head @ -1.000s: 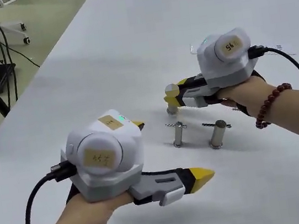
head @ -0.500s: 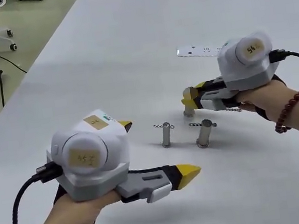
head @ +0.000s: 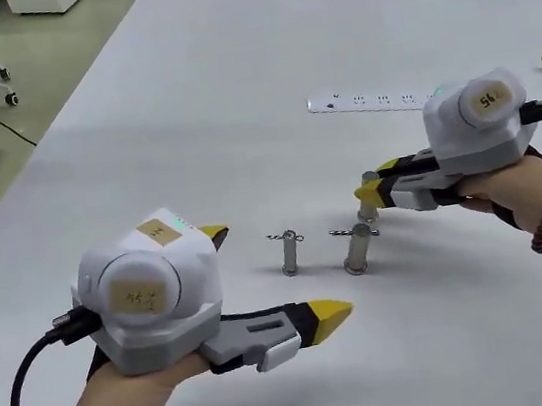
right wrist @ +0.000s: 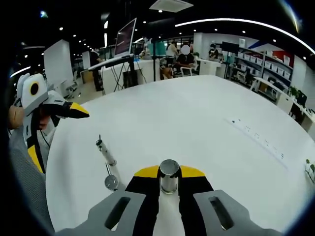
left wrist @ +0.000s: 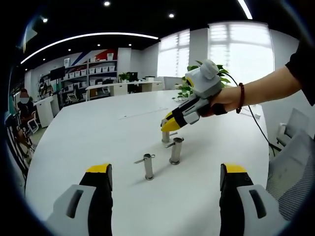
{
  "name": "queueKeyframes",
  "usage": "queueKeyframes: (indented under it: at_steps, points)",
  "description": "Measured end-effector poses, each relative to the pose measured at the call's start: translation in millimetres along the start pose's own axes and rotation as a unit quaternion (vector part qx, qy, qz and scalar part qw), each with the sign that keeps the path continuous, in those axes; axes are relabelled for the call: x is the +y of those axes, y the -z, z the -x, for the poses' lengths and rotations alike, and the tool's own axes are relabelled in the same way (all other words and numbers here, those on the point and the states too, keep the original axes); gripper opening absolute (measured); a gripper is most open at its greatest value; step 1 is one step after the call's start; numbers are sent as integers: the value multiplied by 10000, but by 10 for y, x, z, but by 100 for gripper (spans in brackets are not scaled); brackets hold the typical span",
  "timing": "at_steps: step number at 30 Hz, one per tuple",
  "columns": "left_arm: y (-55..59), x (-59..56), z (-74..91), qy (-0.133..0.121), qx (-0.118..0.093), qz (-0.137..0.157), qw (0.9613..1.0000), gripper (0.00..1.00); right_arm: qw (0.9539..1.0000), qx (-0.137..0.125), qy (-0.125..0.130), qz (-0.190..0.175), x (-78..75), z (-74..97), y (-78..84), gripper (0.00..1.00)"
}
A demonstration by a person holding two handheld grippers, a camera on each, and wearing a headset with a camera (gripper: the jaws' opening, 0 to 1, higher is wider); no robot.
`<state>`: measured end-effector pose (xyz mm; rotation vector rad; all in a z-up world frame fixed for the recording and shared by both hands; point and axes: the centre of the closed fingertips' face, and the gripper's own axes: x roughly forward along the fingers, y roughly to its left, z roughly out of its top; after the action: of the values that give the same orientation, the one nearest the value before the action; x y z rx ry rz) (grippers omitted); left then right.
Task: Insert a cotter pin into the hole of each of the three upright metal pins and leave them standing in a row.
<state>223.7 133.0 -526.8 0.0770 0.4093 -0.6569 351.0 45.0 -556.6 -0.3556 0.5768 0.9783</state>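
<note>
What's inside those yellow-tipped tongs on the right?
An upright metal pin stands clamped between the right tongs; its round top shows. Its lower shaft and cross-hole are hidden by the jaws.

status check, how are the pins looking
left gripper open, hovering. right gripper shut on far pin. middle pin and near pin upright, cotters in. nothing blocking.
</note>
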Motion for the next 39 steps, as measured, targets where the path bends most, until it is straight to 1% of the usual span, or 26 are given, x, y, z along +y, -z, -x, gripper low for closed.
queueKeyframes:
  at_steps: [2,3,5,11,19,24,32,39]
  points:
    - [5,-2,0,2,8,4,10000,90,10000,11,40,-20,8,62,15,8]
    - [1,-4,1,5,-3,11,10000,90,10000,14,58,-40,-37,107,58,8]
    - [-4,-11,3,18,-14,20,10000,90,9999,29,96,-75,-22,163,95,8]
    - [-11,-30,7,34,-21,6,10000,90,9997,66,169,-147,-73,274,212,8]
    - [-3,-53,13,56,4,-40,10000,89,9995,86,216,-208,59,419,278,8]
    - [12,-73,-4,83,51,-60,9999,89,9996,82,188,-213,147,481,316,8]
    - [14,-94,-1,110,52,-80,9999,89,9998,133,139,-103,308,563,392,8]
    - [11,-101,13,113,48,-95,9999,88,9999,81,60,-99,444,621,416,8]
